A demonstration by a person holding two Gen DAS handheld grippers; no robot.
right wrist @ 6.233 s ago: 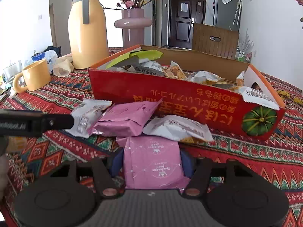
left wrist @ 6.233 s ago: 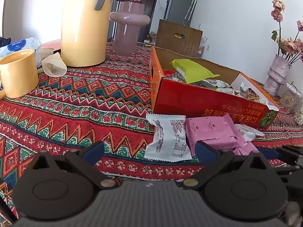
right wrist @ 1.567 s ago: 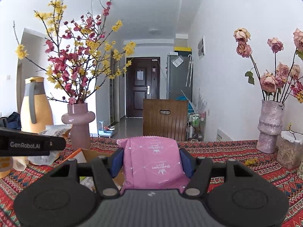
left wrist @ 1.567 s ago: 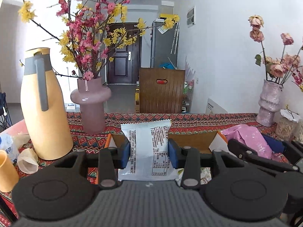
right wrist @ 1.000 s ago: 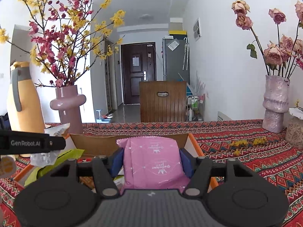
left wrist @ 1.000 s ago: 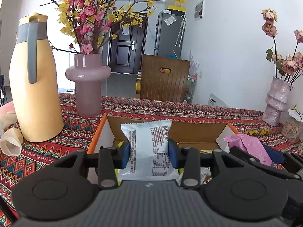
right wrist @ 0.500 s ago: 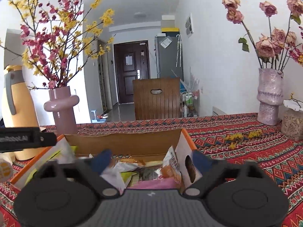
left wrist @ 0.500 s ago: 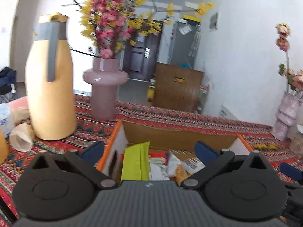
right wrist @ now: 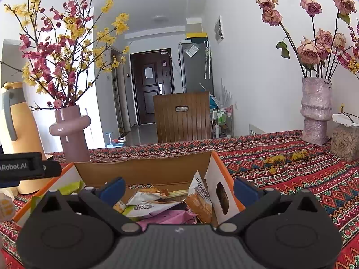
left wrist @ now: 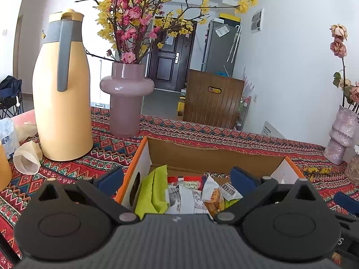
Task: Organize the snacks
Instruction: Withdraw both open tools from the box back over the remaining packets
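An open cardboard box (left wrist: 213,159) with an orange rim sits on the patterned tablecloth and holds several snack packets. My left gripper (left wrist: 177,179) hovers over its left half, open, with nothing between the blue pads. Below it lie a white printed packet (left wrist: 186,199) and a lime green packet (left wrist: 154,192). My right gripper (right wrist: 178,190) is open and empty over the right half of the box (right wrist: 143,170). A pink packet (right wrist: 166,218) lies just under it among other wrappers. The left gripper's body (right wrist: 22,168) shows at the left edge of the right wrist view.
A tall yellow jug (left wrist: 60,89) and a pink vase of blossom branches (left wrist: 126,103) stand left of the box, with a paper cup (left wrist: 27,159) nearby. A textured pink vase (right wrist: 315,112) and a jar (right wrist: 343,136) stand at the right. A wooden chair back (left wrist: 213,98) rises beyond the table.
Both grippers went from shut to open. The white packet left the left jaws and the pink packet left the right jaws; both now lie in the box.
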